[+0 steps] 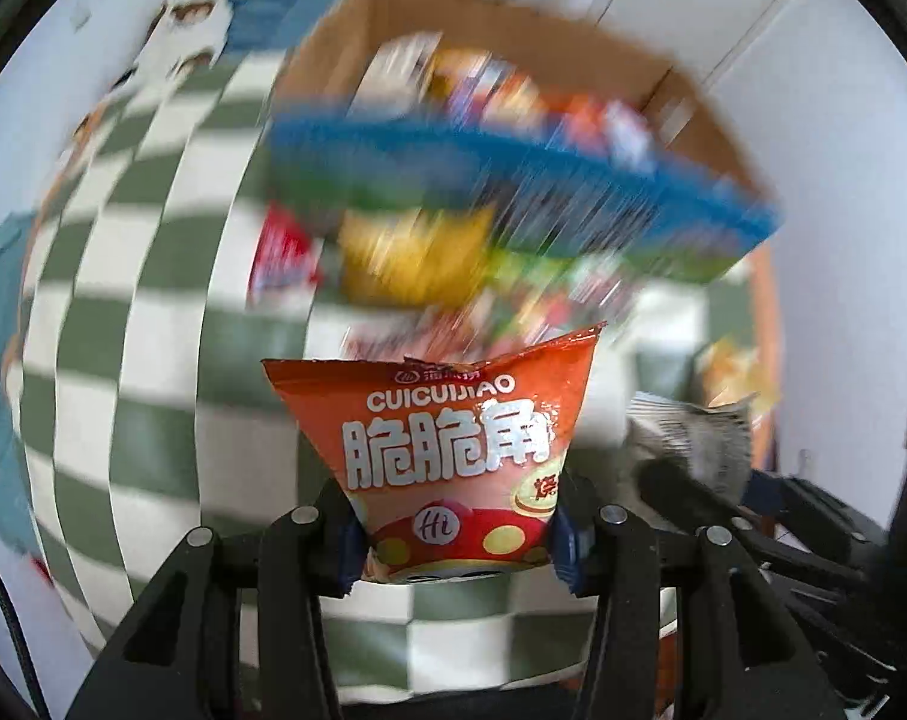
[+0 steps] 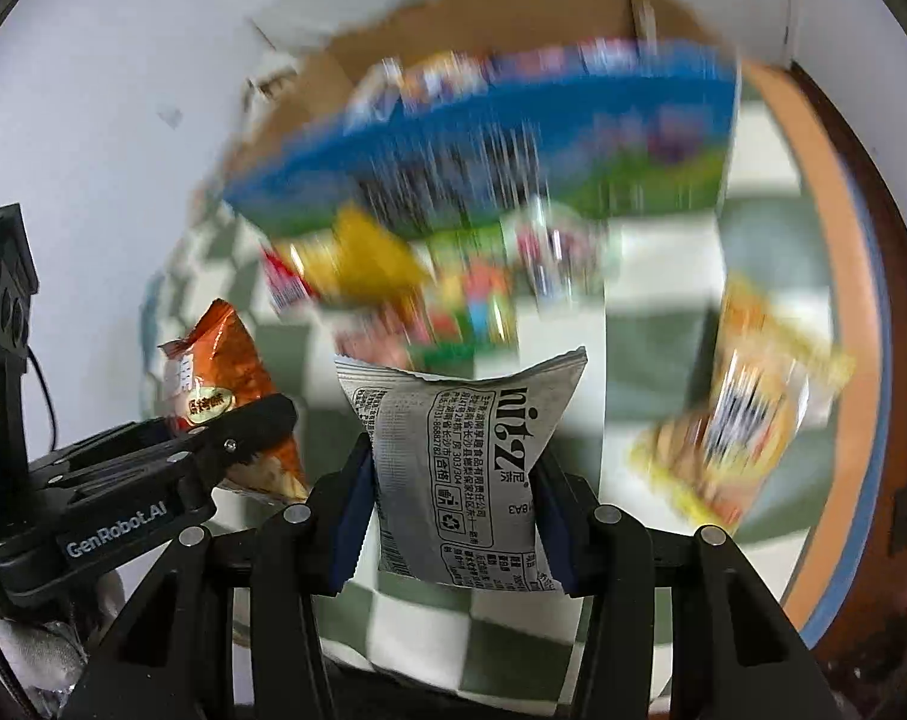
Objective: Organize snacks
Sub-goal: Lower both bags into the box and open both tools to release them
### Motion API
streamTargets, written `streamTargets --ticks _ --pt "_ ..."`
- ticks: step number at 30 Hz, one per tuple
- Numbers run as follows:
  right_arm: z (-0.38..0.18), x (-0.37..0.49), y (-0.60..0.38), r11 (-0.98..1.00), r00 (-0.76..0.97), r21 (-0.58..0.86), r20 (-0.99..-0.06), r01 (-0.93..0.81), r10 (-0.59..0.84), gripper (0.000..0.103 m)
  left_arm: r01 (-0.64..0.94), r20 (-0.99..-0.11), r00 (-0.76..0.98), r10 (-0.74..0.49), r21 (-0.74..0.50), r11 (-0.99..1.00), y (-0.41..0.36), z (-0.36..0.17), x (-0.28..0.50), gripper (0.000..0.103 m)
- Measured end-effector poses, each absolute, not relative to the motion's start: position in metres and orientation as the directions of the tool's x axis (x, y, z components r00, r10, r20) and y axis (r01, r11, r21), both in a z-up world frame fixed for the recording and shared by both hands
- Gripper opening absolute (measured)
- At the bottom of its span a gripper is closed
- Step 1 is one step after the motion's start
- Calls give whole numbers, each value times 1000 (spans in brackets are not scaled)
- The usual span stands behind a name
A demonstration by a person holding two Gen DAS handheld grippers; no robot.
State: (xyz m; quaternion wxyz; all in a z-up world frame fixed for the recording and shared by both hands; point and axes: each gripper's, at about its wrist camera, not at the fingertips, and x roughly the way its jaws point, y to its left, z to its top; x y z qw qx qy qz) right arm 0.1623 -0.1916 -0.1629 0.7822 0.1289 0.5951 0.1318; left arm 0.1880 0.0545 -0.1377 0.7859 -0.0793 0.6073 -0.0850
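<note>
My left gripper (image 1: 456, 534) is shut on an orange CUICUIJIAO snack bag (image 1: 453, 450) and holds it above the checkered cloth. My right gripper (image 2: 453, 531) is shut on a grey printed snack packet (image 2: 462, 462). The orange bag (image 2: 225, 384) and the left gripper also show at the left of the right wrist view. The grey packet (image 1: 693, 438) shows at the right of the left wrist view. Ahead stands a cardboard box (image 1: 513, 48) with snacks inside and a blue front panel (image 1: 513, 180), all blurred.
Loose snack packs, one yellow (image 1: 411, 252) and one red (image 1: 285, 252), lie in front of the box on the green-and-white checkered cloth (image 1: 153, 300). An orange-yellow bag (image 2: 747, 420) lies at the right. The round table's wooden edge (image 2: 861, 300) curves at the right.
</note>
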Motion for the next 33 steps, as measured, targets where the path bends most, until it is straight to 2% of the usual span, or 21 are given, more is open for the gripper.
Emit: streamTargets --ticks 6,9,13,19,27,28,29,30,31,32,33 --pt "-96 241 -217 916 354 390 -847 -91 396 51 78 -909 324 -262 -251 965 37 -72 270 45" --pt "-85 285 -220 927 377 363 -849 -94 370 51 84 -913 332 -238 -223 971 29 -65 311 45" --pt "-98 339 -227 933 318 351 -878 -80 357 51 80 -939 258 -227 -213 974 21 -89 363 45" --pt "-153 405 -223 944 177 326 -927 -55 331 51 9 -966 53 -254 -254 967 21 -158 415 45" --pt "-207 420 -213 958 37 277 -959 -72 281 51 -35 -961 -87 -264 -262 964 20 -212 430 45" --pt "-214 420 -213 957 11 282 -959 -68 283 52 -34 -958 -101 -270 -268 963 19 -215 429 46" --pt "-221 419 -211 957 -16 284 -959 -68 283 57 -39 -957 -111 -270 -267 963 19 -218 429 46" --pt "-225 419 -210 957 -42 283 -959 -67 281 64 -50 -956 -120 -269 -265 963 20 -221 430 50" --pt "-230 419 -210 957 -60 281 -959 -67 277 81 -55 -954 -120 -274 -269 962 21 -223 430 63" --pt "-233 418 -208 958 -76 278 -959 -69 273 93 -54 -955 -117 -272 -268 962 22 -223 430 73" --pt "-235 418 -208 959 -85 275 -959 -69 269 95 -50 -958 -112 -264 -259 964 23 -222 431 90"
